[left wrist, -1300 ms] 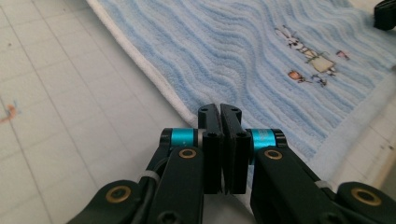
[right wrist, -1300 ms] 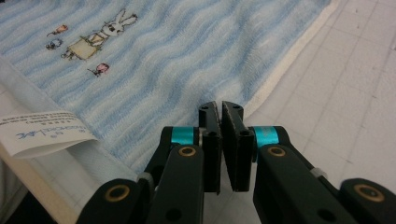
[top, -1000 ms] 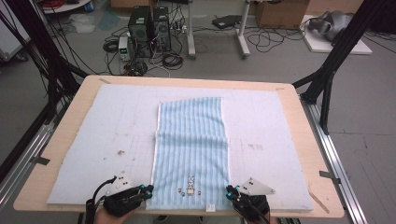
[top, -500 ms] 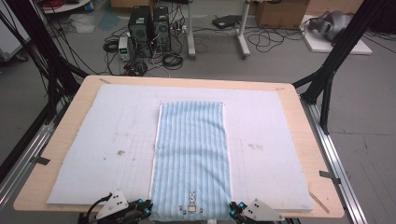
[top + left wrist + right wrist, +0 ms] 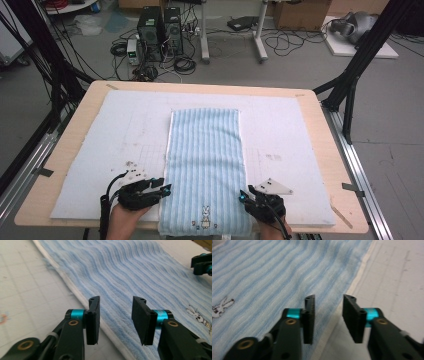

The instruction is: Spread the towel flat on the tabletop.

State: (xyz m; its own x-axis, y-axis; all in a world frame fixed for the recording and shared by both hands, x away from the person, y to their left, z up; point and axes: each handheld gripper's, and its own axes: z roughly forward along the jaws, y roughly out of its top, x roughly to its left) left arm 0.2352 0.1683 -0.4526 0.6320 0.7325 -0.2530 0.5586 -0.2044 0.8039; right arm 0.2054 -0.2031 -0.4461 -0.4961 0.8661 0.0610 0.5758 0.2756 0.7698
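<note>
**Soft towel waits at the near edge**

We hold the left gripper [image 5: 165,188] and right gripper [image 5: 242,195], jaws just opened and empty, beside the striped towel [image 5: 206,165] lying flat on the padded table [image 5: 300,130]. It looks light and limp; we judge its hemmed near corners the best hold.

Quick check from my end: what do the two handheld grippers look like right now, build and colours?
Both are black. The left gripper and right gripper each have two flat black rectangular jaws on teal collars, with brass-coloured pivot pins. A black cable trails from the left; a grey three-cornered plate tops the right.
</note>
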